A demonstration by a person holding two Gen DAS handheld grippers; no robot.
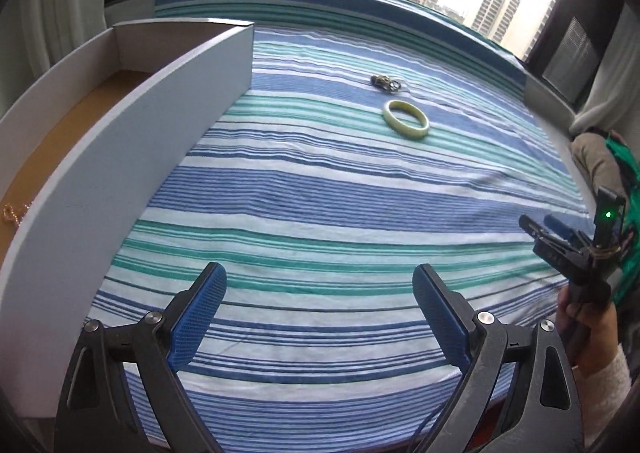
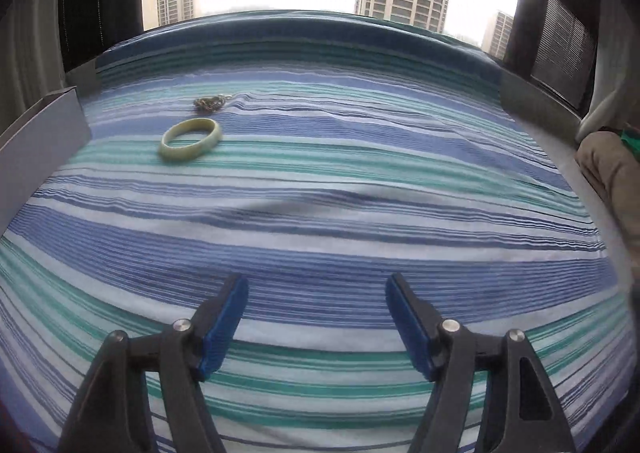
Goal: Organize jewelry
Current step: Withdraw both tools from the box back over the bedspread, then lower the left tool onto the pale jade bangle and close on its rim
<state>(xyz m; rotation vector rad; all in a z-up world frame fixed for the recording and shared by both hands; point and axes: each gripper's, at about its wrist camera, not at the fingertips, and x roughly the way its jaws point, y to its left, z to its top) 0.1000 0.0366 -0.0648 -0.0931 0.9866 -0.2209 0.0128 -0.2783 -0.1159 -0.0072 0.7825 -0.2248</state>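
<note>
A: Report jaw state, both units.

B: Left gripper point(image 1: 320, 285): jaws spread wide, nothing between the blue pads point(image 1: 192, 325). Right gripper point(image 2: 316, 293): jaws also wide apart, nothing held. Both hover over the striped cloth point(image 2: 360, 213).

A: Position of the jewelry?

B: The pale green bangle point(image 2: 191, 144) lies flat on the cloth, well ahead of both grippers. Just beyond it lies a small tangle of chain point(image 2: 210, 102), near the bangle; whether the two touch cannot be determined.

A: Container?

B: A grey box point(image 1: 120, 157) with a brown floor stands at the left edge of the cloth, beside the left gripper. A gold chain point(image 1: 14, 213) lies inside it.

A: Background?

B: A window with tower blocks.
</note>
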